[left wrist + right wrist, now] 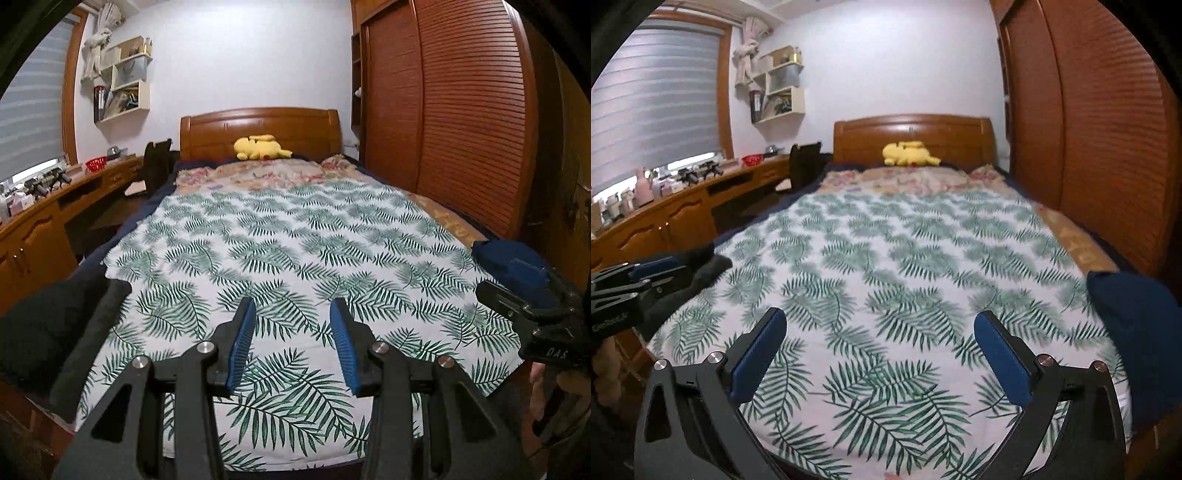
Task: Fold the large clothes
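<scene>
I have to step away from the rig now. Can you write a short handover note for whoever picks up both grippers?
Left gripper: open, holding nothing, above the near part of the leaf-print sheet.
Right gripper: open wide, holding nothing, above the same sheet.
Black garment lies at the bed's near left edge; dark blue garment at the near right edge.
Done: nothing visibly folded.
Left: pick a garment, spread it, fold it.

Both wrist views look from the foot along the bed (280,236) toward the headboard (912,136).
</scene>
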### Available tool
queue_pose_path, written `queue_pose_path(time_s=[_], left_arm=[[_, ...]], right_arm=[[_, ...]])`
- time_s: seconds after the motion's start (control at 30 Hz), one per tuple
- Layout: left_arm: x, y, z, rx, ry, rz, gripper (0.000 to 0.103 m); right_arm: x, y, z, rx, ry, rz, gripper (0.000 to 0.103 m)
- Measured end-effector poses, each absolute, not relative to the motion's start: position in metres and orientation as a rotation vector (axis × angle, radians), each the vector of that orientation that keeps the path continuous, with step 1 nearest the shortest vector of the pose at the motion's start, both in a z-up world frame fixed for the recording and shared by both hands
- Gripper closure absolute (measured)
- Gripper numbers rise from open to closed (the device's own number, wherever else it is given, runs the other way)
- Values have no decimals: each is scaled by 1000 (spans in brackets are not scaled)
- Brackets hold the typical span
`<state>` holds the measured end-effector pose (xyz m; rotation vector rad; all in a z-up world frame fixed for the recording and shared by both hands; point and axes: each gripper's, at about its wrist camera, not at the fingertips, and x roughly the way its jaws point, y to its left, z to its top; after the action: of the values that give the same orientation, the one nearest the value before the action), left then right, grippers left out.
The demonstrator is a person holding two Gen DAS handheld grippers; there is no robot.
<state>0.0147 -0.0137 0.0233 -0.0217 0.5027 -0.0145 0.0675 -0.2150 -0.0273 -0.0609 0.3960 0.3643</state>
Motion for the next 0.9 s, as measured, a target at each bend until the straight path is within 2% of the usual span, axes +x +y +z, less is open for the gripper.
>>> queue_pose_path(time_s=[0.33,0.9], left_arm=[[-14,1,48,-49,428,14,61],[-19,9,40,-59,432,38,61]], right_arm=[[37,-213,3,-66,292,334,0],[38,-216,-1,-54,296,321,0]])
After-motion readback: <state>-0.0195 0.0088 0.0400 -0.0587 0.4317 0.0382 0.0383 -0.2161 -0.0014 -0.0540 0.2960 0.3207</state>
